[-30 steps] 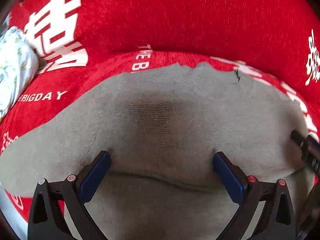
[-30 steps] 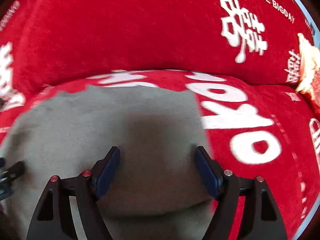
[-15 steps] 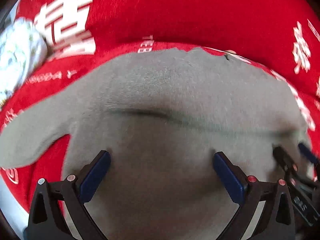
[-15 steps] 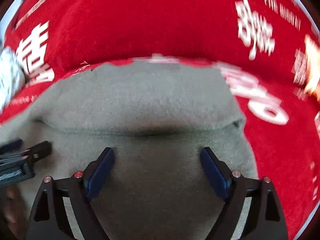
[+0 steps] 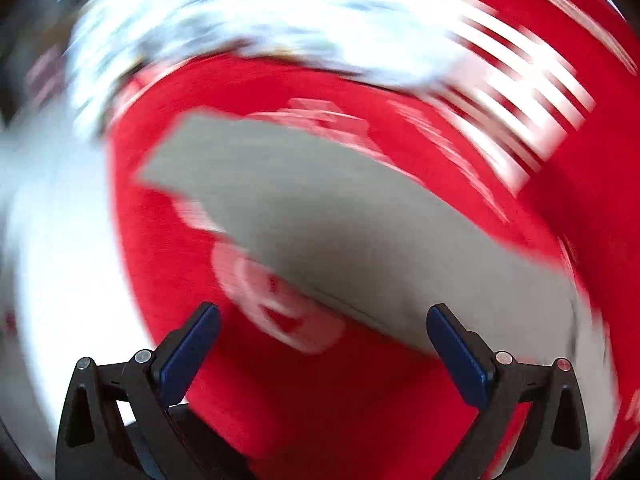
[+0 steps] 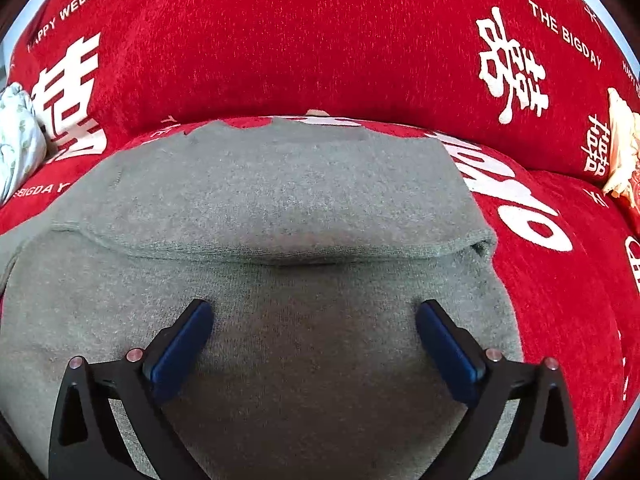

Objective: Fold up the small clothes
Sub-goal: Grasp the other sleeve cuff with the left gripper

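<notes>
There is one grey knit garment (image 6: 280, 208), one red printed cover (image 6: 320, 40), one white floral cloth (image 6: 16, 148), one cream cloth (image 6: 622, 152), and two grippers (image 6: 314, 328) (image 5: 322, 334).

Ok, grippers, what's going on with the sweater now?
Right gripper opening, nothing pinched. Left gripper open, empty. Grey sweater folded over on red sofa cover. Nothing blocking.

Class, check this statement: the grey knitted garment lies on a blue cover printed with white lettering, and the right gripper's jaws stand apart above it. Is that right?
Not quite. The cover is red, not blue, as the right wrist view shows. The rest holds: the grey knitted garment lies on it, white lettering is printed there, and the right gripper has its jaws apart, opening, above the garment.
</notes>
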Action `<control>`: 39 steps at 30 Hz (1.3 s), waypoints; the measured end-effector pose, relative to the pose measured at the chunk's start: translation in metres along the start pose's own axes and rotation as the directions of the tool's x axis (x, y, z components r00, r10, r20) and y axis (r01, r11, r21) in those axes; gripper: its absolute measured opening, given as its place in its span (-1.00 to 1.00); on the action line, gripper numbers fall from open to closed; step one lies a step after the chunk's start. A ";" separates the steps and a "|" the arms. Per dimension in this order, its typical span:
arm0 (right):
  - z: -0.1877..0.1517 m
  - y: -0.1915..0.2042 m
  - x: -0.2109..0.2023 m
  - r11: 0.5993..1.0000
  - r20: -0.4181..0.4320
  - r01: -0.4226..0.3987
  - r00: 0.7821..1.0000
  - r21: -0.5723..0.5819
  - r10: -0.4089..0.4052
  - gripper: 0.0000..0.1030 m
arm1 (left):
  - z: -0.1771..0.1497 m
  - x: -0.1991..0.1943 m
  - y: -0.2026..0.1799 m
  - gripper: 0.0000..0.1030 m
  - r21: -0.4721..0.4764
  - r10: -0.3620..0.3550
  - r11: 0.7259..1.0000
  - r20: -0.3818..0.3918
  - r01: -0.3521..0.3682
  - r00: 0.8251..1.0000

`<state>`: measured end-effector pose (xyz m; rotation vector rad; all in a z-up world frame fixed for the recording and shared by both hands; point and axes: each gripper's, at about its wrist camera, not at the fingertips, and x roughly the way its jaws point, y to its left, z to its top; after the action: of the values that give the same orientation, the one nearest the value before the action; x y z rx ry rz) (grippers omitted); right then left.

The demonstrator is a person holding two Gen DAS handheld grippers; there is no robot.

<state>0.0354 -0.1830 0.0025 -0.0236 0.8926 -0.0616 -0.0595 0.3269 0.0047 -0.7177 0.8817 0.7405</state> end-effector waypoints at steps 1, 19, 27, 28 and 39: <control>0.000 0.000 0.000 1.000 0.000 0.000 1.000 0.000 0.000 0.98 | 0.005 0.007 0.015 1.00 -0.057 0.004 0.998 -0.008 -0.004 1.000; 0.001 0.000 0.000 1.000 0.000 0.004 1.000 -0.003 -0.004 0.99 | 0.089 0.042 0.056 -0.81 -0.202 -0.276 0.943 -0.024 0.266 0.961; 0.001 0.000 0.000 1.000 0.003 0.002 1.000 -0.001 -0.002 0.99 | 0.089 0.018 0.053 -0.81 -0.120 -0.366 0.922 0.036 0.368 0.930; 0.001 0.000 0.000 1.000 0.003 0.002 1.000 -0.001 -0.002 0.99 | 0.088 0.013 0.053 -0.81 -0.114 -0.366 0.923 0.040 0.368 0.930; 0.000 -0.001 0.000 1.000 0.007 -0.005 1.000 0.004 0.005 0.99 | 0.071 -0.016 -0.031 -0.81 0.095 -0.337 0.938 0.020 0.334 0.941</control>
<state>0.0353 -0.1836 0.0028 -0.0181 0.8860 -0.0581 -0.0125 0.3616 0.0579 -0.7482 0.7305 0.4046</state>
